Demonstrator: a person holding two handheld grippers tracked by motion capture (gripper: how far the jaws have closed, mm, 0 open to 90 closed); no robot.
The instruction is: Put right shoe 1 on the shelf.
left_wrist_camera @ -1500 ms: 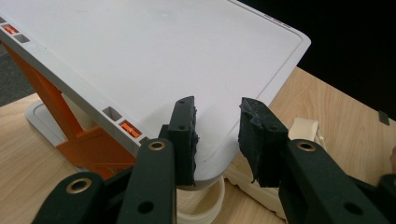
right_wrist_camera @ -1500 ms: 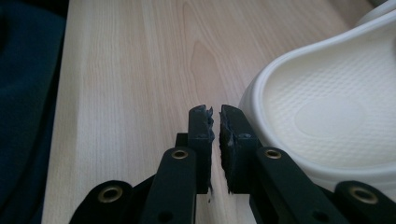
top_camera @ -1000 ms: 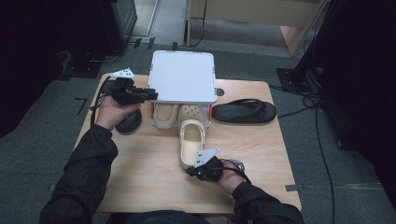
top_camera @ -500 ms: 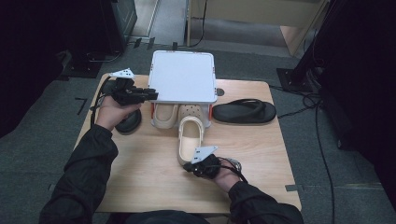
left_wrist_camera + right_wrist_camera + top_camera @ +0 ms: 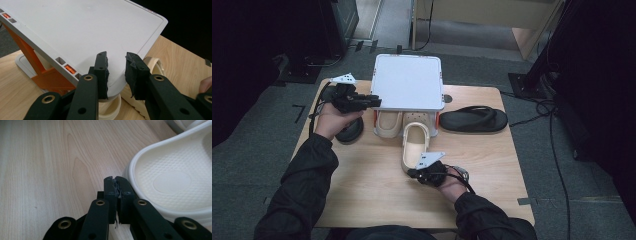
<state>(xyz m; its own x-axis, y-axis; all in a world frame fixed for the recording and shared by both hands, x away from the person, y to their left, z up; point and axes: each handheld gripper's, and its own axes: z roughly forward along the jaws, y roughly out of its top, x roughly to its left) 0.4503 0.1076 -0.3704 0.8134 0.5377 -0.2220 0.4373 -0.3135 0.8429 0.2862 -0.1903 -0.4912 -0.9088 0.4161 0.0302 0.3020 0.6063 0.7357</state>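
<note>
A white rack (image 5: 408,81) on orange legs stands at the back middle of the wooden table (image 5: 362,200). Two cream clogs sit at it: one (image 5: 388,125) tucked under it, the other (image 5: 414,145) with its heel sticking out toward me. My left gripper (image 5: 376,102) is open at the rack's front left corner; in the left gripper view its jaws (image 5: 116,60) stand apart over the white top (image 5: 82,30). My right gripper (image 5: 410,173) is shut on nothing, its tips (image 5: 118,180) right beside the heel rim of the cream clog (image 5: 175,180).
A black flip-flop (image 5: 474,120) lies right of the rack. Another black sandal (image 5: 349,131) lies under my left hand near the table's left edge. Cables trail on the grey floor to the right.
My right gripper has crept a little forward along the clog's heel, and the clog seems to have slid slightly toward the rack. The left gripper has held still.
</note>
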